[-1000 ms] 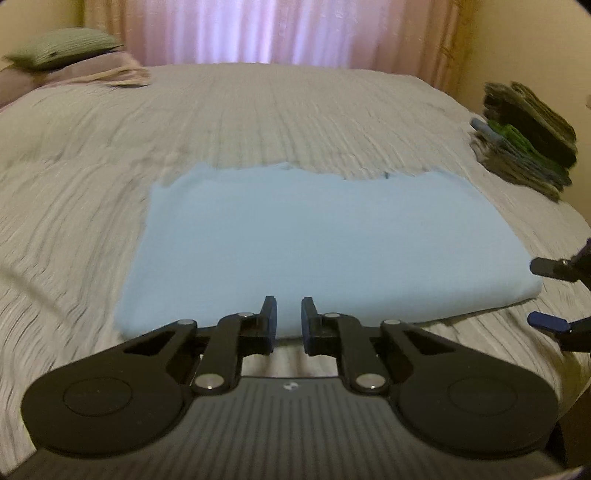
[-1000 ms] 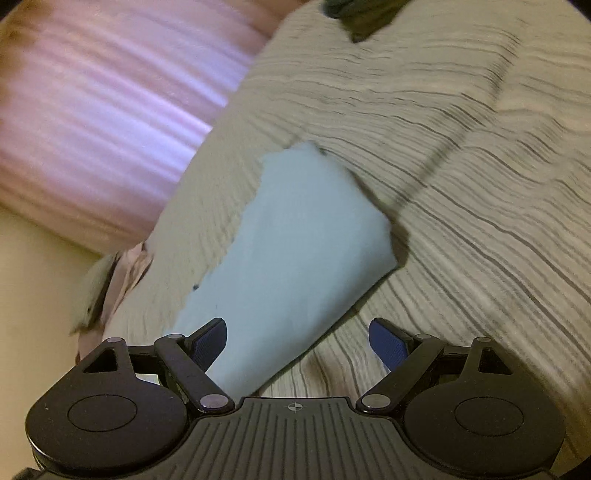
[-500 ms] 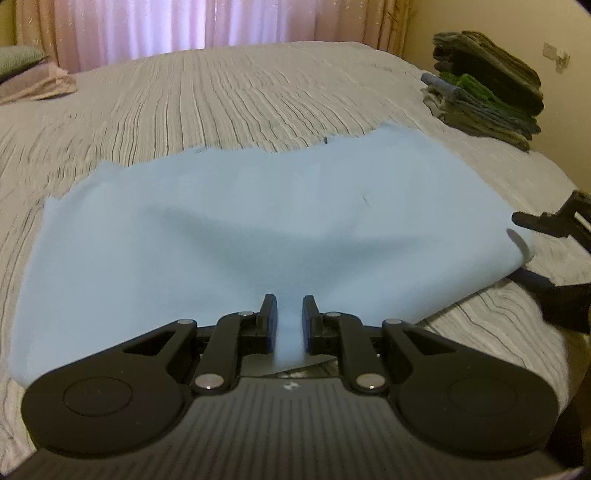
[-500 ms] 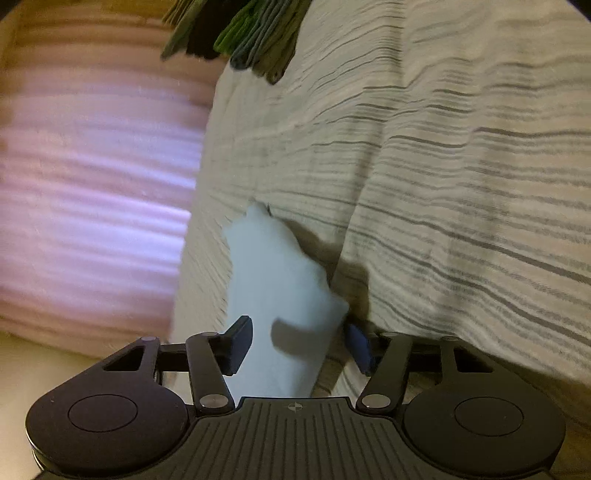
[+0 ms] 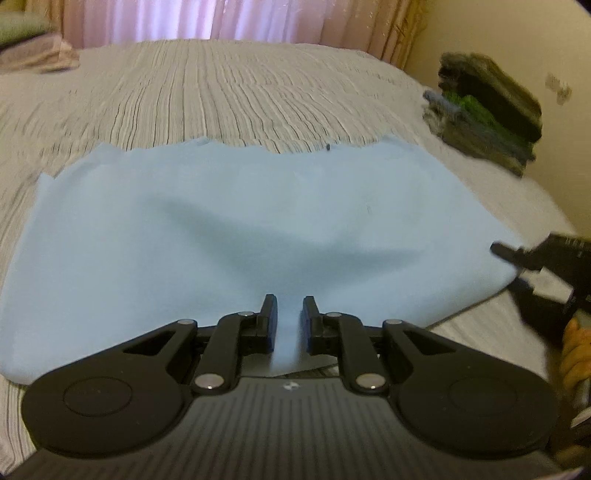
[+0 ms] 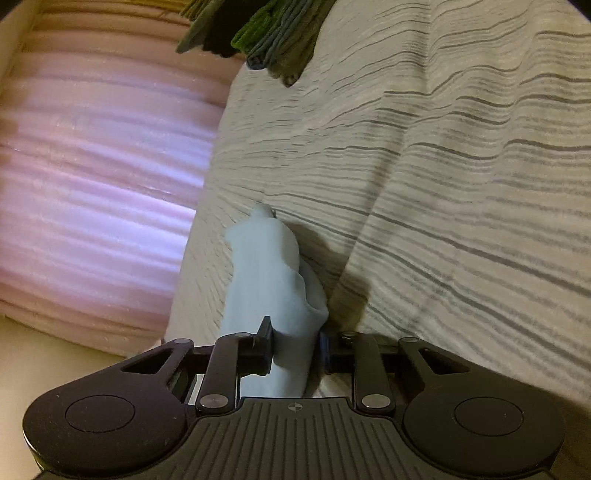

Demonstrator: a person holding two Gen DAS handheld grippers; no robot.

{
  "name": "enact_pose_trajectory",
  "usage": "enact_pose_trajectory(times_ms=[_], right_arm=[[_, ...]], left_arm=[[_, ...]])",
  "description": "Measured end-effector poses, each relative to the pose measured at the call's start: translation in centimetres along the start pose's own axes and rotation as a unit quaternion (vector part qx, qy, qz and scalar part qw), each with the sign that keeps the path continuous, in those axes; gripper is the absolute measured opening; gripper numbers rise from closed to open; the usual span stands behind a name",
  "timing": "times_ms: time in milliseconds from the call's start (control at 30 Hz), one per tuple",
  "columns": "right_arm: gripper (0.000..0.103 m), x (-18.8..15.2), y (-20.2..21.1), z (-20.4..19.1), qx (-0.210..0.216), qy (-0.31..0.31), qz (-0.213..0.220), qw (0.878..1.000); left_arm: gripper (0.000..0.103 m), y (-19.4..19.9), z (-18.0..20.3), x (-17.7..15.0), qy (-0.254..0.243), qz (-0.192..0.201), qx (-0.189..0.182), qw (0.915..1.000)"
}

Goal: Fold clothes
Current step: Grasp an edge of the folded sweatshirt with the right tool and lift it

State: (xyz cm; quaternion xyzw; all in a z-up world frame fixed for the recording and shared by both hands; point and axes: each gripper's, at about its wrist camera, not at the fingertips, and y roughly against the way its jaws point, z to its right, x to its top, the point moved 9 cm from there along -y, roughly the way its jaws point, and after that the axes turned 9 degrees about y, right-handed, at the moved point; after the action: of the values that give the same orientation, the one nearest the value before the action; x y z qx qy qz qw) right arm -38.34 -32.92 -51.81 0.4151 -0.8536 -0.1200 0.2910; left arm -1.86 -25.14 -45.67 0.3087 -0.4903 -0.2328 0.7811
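Right gripper (image 6: 295, 345) newly clamped on light-blue cloth (image 5: 258, 229), left gripper (image 5: 289, 317) still pinching its edge, no legible writing

Dim warm room, backlit by pink curtains (image 5: 221, 18); folded stack (image 5: 487, 107) is motion-blurred, fisheye edges curve and darken.

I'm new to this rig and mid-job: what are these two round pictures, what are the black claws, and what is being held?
Each picture comes from a fisheye camera on a hand-held two-finger gripper, looking along its fingers; a person carries one in each hand. In the left wrist view, the left gripper pinches the near edge of a light blue cloth spread on a striped bedspread. In the right wrist view, the right gripper pinches the same cloth's end. A stack of folded dark clothes sits at the bed's far right.
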Motion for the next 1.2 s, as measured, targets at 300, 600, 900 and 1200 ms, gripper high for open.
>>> enact_pose_trajectory(times_ms=[300, 600, 900, 1200], right_arm=[[0.018, -2.5, -0.9, -13.2, -0.096, 0.421, 0.011, 0.902], [0.018, -20.3, -2.7, -27.1, 0.011, 0.756, 0.05, 0.653], [0.018, -32.0, -7.2, -22.5, 0.066, 0.834, -0.033, 0.548], [0.017, -35.0, -7.1, -24.6, 0.088, 0.858, -0.01, 0.506]], left_arm=[[0.011, 5.1, -9.8, 1.9, 0.152, 0.051, 0.01, 0.987], [0.012, 9.5, -16.5, 0.7, 0.251, 0.074, -0.029, 0.9648], [0.012, 10.2, -23.1, -2.1, 0.308, 0.067, 0.007, 0.9491], [0.012, 10.0, -25.3, -2.8, 0.328, 0.076, -0.017, 0.9413]])
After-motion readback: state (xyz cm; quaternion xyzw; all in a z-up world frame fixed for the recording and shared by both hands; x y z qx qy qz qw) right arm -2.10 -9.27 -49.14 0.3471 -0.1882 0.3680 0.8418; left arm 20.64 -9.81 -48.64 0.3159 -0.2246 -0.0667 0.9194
